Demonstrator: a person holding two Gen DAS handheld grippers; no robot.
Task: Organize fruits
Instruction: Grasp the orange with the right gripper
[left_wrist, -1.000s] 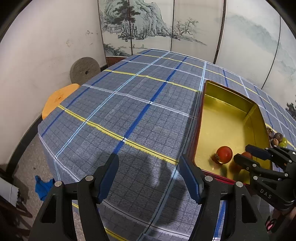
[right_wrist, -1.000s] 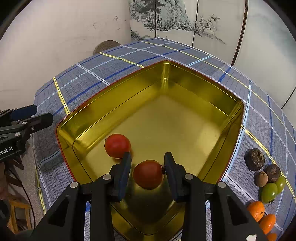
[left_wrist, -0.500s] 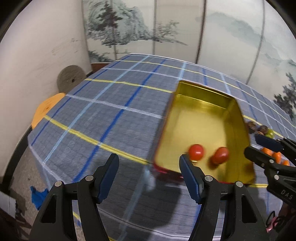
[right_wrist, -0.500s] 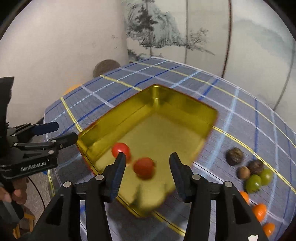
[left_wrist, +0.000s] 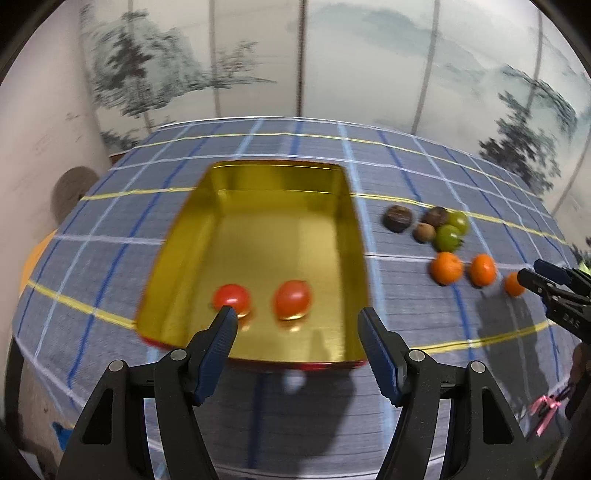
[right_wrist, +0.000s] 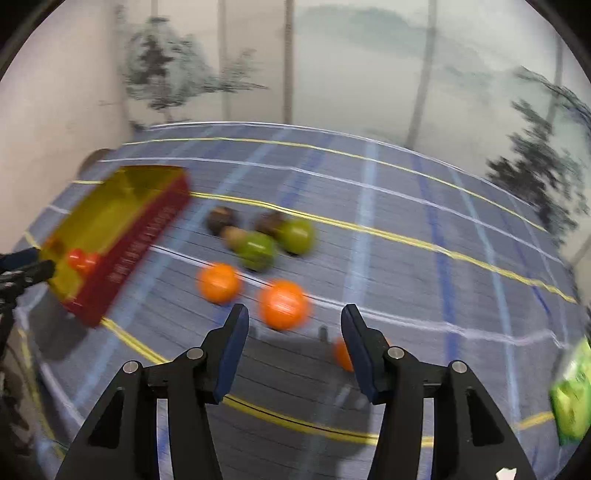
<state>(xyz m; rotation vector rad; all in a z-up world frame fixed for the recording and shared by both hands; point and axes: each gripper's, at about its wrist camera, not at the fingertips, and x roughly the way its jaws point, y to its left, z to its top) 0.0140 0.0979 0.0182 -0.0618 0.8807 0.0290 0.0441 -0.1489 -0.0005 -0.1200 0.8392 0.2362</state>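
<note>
Fruits: two red tomatoes (left_wrist: 260, 301) sit inside the gold tin (left_wrist: 258, 177), near its 6 o'clock wall, side by side, apart from each other.
Loose fruit: rest lie on the plaid tablecloth (left_wrist: 110, 229) at 3 o'clock of the tin, clear of it.
Brown pieces: three brown fruits (left_wrist: 397, 218) at the 12 o'clock end of that cluster; exact kind can't tell.
Green pieces: two green fruits (left_wrist: 448, 236) touching each other, just beside the brown ones.
Oranges: three oranges (left_wrist: 446, 268) in a rough row at 6 o'clock of the green pair, spaced apart.
Left gripper (left_wrist: 297, 332): jaws parted about halfway, nothing between them; hangs over the tin's 6 o'clock rim, one tip overlapping the left tomato in view, contact can't tell.
Right gripper (right_wrist: 293, 334): jaws opening, moderate gap, nothing gripped; over the cloth, one orange (right_wrist: 282, 304) seen just past the tips at 12 o'clock, another partly hidden behind the right finger.
Right view: heavy motion blur; tin at 9 o'clock, red outer wall visible.
Background: painted folding screen (left_wrist: 369, 55) at 12 o'clock behind the table.
Edge item: green packet (right_wrist: 572, 395) at 4 o'clock in right view, unreadable.
</note>
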